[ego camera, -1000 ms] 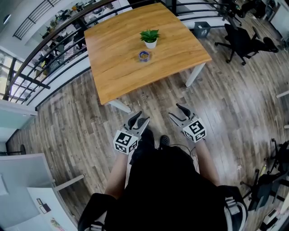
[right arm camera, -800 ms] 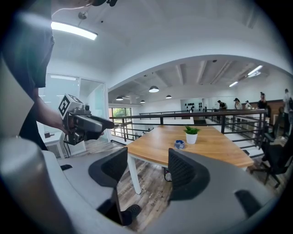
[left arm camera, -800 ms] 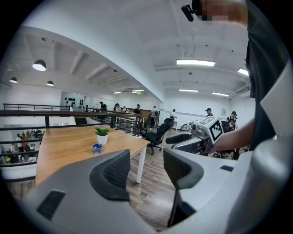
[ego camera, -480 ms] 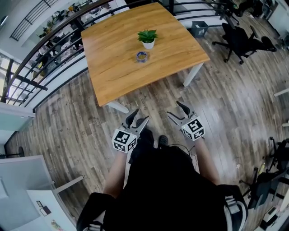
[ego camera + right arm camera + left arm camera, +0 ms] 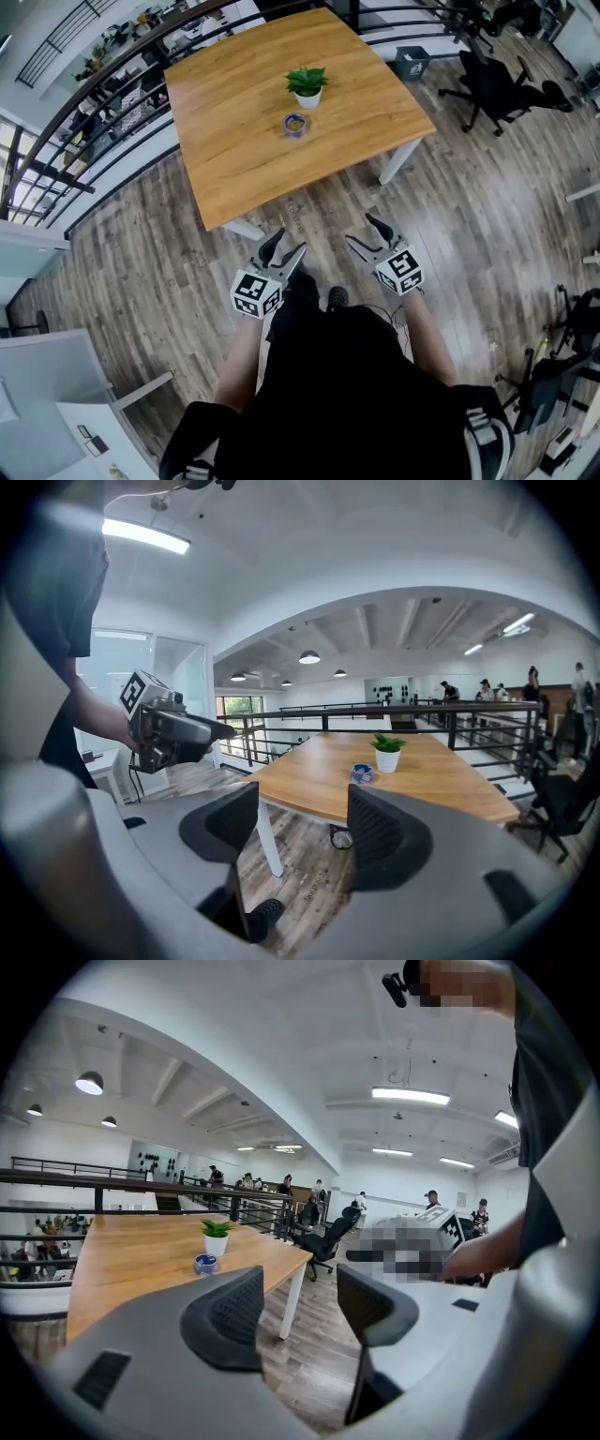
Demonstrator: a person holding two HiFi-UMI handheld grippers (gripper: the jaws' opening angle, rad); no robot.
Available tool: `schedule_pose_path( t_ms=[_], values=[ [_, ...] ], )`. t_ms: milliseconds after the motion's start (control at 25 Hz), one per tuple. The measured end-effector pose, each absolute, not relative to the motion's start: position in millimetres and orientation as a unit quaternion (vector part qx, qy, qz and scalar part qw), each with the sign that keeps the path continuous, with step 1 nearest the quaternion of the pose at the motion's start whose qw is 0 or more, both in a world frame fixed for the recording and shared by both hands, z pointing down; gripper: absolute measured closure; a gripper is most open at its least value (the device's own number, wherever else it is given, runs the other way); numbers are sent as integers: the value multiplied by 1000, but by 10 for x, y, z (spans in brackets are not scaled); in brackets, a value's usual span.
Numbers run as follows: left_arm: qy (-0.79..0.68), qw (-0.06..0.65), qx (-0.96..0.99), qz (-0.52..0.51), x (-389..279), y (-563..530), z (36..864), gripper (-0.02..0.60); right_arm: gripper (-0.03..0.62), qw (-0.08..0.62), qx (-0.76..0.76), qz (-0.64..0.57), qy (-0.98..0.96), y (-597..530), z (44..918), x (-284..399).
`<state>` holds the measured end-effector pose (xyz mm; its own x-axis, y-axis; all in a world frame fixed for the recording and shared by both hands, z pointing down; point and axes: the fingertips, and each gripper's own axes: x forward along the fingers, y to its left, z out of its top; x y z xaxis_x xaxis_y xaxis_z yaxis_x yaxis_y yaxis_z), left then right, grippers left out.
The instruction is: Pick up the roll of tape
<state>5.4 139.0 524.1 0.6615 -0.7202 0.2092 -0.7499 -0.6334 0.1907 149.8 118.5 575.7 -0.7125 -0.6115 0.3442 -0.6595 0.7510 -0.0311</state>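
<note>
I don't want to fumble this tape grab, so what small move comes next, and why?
Probably step toward the light wooden table: the small blue roll of tape lies beside the potted green plant, while the open, empty left claw and right claw hang short of its edge.

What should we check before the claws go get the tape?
1. Left claw open, nothing in it: ok.
2. Right claw open, nothing in it: ok.
3. Small blue roll of tape in sight on the light wooden table: ok.
4. Claws near the tape: not ok, both over the floor, short of the table.
5. Small green plant in a white pot apart from the tape: ok, just behind it.
</note>
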Motion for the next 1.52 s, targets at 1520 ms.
schedule_pose_path(
  t_ms=[1520],
  values=[
    [-399,140,904,57,-941,-25,5245,337,299,162,369,90,-911,-108,5800,614]
  ],
)
